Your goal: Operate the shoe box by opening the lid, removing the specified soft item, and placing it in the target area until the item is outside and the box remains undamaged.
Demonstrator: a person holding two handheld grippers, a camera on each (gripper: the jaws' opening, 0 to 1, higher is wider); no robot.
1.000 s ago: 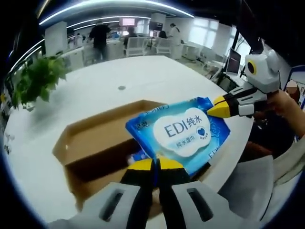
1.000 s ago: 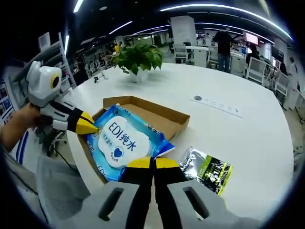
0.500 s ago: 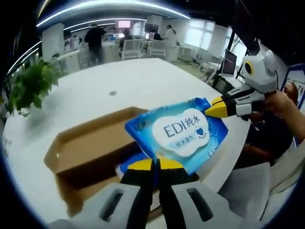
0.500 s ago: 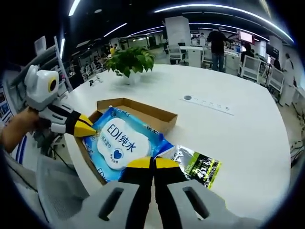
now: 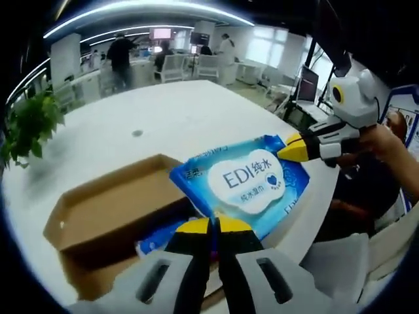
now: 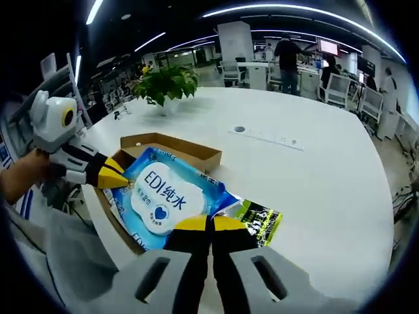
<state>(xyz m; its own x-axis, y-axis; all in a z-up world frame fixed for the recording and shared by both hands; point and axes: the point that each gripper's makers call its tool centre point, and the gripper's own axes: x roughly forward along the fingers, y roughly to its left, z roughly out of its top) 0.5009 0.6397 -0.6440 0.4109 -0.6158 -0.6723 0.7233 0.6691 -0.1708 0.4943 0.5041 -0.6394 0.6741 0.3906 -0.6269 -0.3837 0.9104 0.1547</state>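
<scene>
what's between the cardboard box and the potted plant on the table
Bare white table. In the right gripper view nothing sits between the cardboard box and the potted plant; the left gripper view shows the same open stretch.

Left tool (image 5: 214,226): two pale grey moulded jaws, each with a dark slotted recess, running into black forward sections capped with yellow tips. Right tool (image 6: 211,224): identical build, grey bodies, black mid-sections, yellow tips. Seen from the opposite view, each tool carries a white rounded housing with a yellow ring around a dark centre, gripped by a bare hand (image 5: 385,142).
</scene>
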